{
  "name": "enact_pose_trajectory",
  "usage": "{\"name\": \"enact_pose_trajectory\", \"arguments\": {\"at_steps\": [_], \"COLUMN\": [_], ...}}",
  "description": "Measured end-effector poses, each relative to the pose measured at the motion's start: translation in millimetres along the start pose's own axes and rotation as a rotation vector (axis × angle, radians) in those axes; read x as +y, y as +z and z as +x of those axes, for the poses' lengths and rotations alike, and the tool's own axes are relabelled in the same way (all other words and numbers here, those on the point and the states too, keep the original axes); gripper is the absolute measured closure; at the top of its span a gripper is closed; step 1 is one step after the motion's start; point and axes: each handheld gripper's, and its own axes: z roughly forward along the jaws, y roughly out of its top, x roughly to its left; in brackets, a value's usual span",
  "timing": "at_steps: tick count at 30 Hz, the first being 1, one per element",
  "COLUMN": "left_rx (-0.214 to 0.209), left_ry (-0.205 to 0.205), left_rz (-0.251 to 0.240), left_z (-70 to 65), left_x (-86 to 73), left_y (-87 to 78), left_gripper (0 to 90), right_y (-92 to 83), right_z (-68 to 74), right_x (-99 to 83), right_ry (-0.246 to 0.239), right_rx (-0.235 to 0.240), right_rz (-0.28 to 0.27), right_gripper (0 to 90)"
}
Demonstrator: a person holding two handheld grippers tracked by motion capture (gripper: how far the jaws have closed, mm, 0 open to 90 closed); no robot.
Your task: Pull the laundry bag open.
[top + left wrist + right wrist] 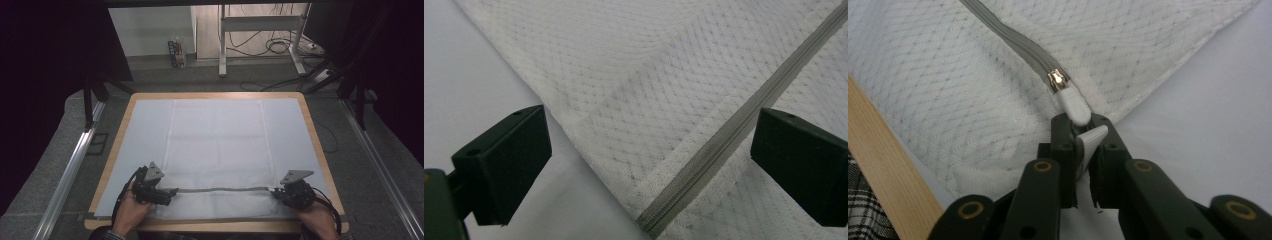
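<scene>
A white mesh bag (217, 145) lies flat on the table, with a grey zipper (220, 189) running across its near end. My left gripper (172, 191) rests at the zipper's left end. In the left gripper view its jaws stand wide open (651, 135) on either side of the zipper (724, 140), touching nothing. My right gripper (276, 192) is at the zipper's right end. In the right gripper view it is shut (1083, 131) on the white pull tab (1074, 105), which hangs from the metal slider (1058, 79).
A pale cover (145, 130) spreads over the wooden table (320, 150), whose near edge (883, 175) runs close under my right gripper. Metal rails (70, 170) flank the table. Desk legs and cables (260, 45) stand on the floor beyond.
</scene>
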Motion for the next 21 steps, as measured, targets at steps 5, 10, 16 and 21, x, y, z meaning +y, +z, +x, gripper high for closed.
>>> {"name": "enact_pose_trajectory", "arguments": {"at_steps": [5,10,16,21], "left_rx": [0.003,0.003,0.004,0.009], "left_ry": [-0.002,0.002,0.012,0.025], "left_rz": [0.005,0.012,0.016,0.014], "left_z": [0.7,0.8,-0.6,-2.8], "left_x": [-0.4,-1.2,-0.8,0.6], "left_y": [-0.2,0.8,1.7,1.3], "left_gripper": [3.2,3.3,3.3,3.3], "right_y": [-2.1,-0.8,1.2,-0.2], "right_z": [-1.0,1.3,15.1,17.6], "right_x": [-0.3,-1.1,1.0,0.7], "right_ry": [-0.019,0.047,0.047,0.047], "right_rx": [-0.013,0.000,-0.051,-0.064], "right_rz": [0.011,0.040,0.064,0.047], "right_gripper": [67.4,31.2,44.5,75.7]}}
